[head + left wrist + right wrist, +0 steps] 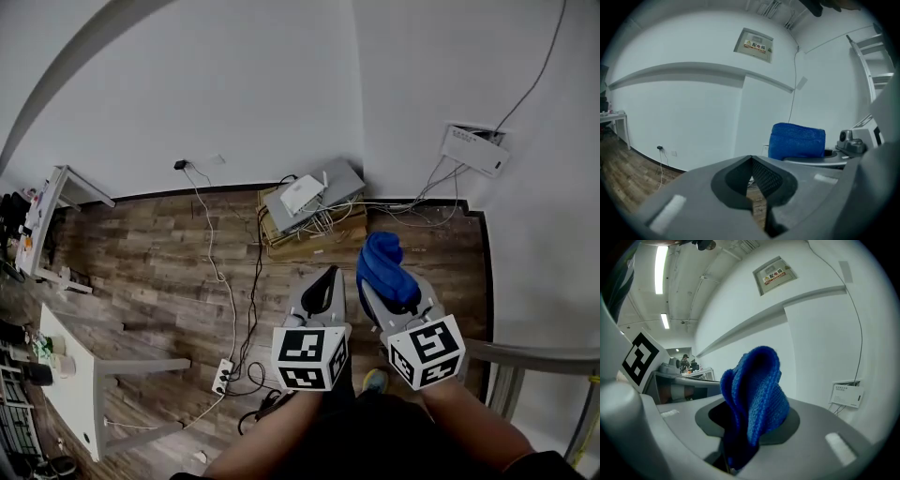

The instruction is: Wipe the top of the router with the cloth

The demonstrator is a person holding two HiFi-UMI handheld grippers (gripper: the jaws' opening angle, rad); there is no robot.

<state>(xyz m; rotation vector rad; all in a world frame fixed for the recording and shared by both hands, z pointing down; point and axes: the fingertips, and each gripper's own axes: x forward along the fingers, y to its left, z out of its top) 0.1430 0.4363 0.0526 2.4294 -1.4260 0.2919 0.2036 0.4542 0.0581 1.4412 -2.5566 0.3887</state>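
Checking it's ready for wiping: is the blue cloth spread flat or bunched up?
Bunched up: the cloth stands as a folded wad, pinched between the jaws of the right gripper.

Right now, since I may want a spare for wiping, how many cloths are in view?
1. The blue cloth is pinched in the right claw, held up above the wooden floor, short of the router. Any others would be out of view.

Head view steeply downward; gripper views seemingly level, cloth [797, 140] shared.
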